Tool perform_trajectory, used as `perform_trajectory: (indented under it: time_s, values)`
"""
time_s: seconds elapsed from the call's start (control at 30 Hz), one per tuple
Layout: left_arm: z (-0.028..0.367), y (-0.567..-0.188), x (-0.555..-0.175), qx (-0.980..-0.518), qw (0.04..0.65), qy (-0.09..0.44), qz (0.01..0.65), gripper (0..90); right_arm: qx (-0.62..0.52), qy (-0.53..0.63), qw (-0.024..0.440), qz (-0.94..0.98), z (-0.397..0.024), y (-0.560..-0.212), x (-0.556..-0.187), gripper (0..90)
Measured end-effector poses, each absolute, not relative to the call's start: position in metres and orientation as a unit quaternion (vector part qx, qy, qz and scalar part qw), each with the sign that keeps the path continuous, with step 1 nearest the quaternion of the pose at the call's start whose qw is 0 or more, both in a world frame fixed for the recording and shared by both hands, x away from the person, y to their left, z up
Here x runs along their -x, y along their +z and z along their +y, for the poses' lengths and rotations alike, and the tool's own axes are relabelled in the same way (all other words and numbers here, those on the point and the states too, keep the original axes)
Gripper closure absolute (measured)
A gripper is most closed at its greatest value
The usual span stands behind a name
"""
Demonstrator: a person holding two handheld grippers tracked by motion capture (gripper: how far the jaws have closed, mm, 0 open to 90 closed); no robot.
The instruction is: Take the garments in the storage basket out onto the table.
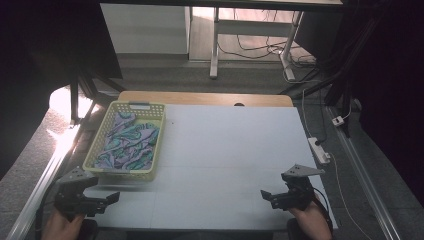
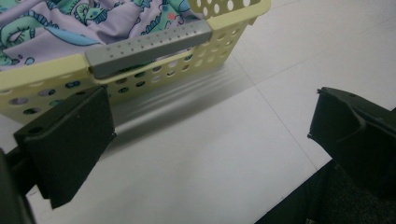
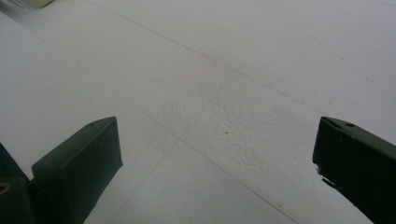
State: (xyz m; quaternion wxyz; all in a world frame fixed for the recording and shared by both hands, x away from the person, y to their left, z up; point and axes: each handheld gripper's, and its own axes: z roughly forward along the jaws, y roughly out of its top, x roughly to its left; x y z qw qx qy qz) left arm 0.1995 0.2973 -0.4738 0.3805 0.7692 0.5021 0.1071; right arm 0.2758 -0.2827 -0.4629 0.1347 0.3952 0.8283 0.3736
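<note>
Left tool held at near left corner of bench, jaws spread wide, nothing between them. Right tool held at near right edge, jaws likewise parted and empty, bare white surface beneath. Both gripped by hands entering from bottom of high view. Just beyond left tool, pale yellow perforated basket standing on left side of bench, grey handle on its near rim. Inside basket, crumpled lilac cloth with teal and green pattern, lying loose. Farther off, white power strip at right edge. Beyond bench, grey floor with table legs and cables.
</note>
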Motion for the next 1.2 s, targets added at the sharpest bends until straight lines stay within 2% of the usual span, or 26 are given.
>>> perform_trajectory:
  time_s: [0.47, 1.2]
  values:
    - [0.291, -0.467, -0.213, -0.784, 0.399, 0.116, 0.461, 0.4, -0.394, 0.372, 0.131, 0.830, -0.282, -0.464, -0.277, 1.4]
    - [0.291, -0.467, -0.247, -0.776, 0.418, 0.114, 0.458, 0.7, -0.402, 0.374, 0.127, 0.826, -0.284, -0.464, -0.278, 1.4]
